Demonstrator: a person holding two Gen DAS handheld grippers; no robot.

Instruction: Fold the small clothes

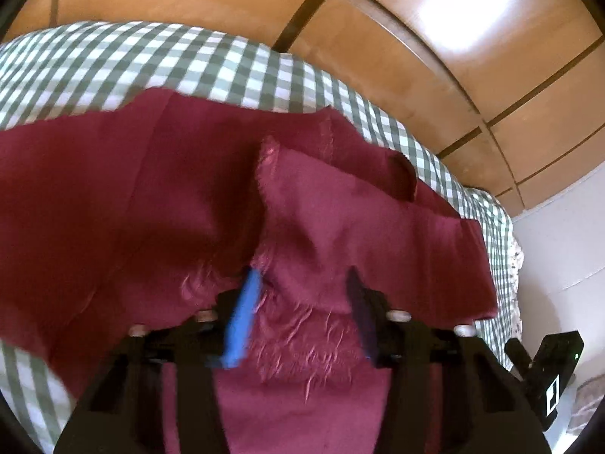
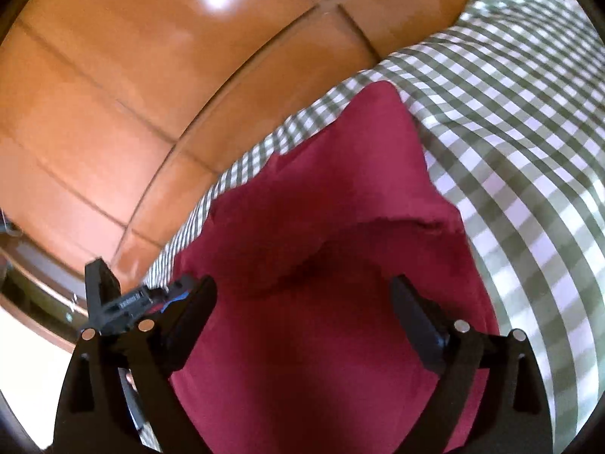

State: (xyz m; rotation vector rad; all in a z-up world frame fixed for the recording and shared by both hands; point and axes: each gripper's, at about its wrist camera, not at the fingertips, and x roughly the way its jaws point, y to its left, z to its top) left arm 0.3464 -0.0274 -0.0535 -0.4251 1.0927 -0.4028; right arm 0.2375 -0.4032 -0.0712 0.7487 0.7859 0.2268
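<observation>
Left wrist view: the left tongs (image 1: 302,295) point steeply down into a maroon cloth (image 1: 151,196), a bunched fold with a frayed, fringed edge sitting between the blue pad (image 1: 242,321) and the dark finger (image 1: 361,310). The gap is narrow, yet whether the pads truly press the fabric I cannot tell through the blur. At the near right edge part of the other tool, black with a white square marker, shows.

In the right wrist view, the right tongs (image 2: 302,302) are spread wide above the same maroon cloth (image 2: 321,227), nothing between their fingers (image 2: 419,321), which stand clear of the fabric. They tilt downward less steeply. The left tool shows at the near left.

The cloth lies rumpled on a bed with a green-and-white checked sheet (image 1: 113,60), one corner folded over itself and a far point reaching toward the sheet's edge. Beyond the bed is a glossy brown tiled floor (image 2: 113,75).
</observation>
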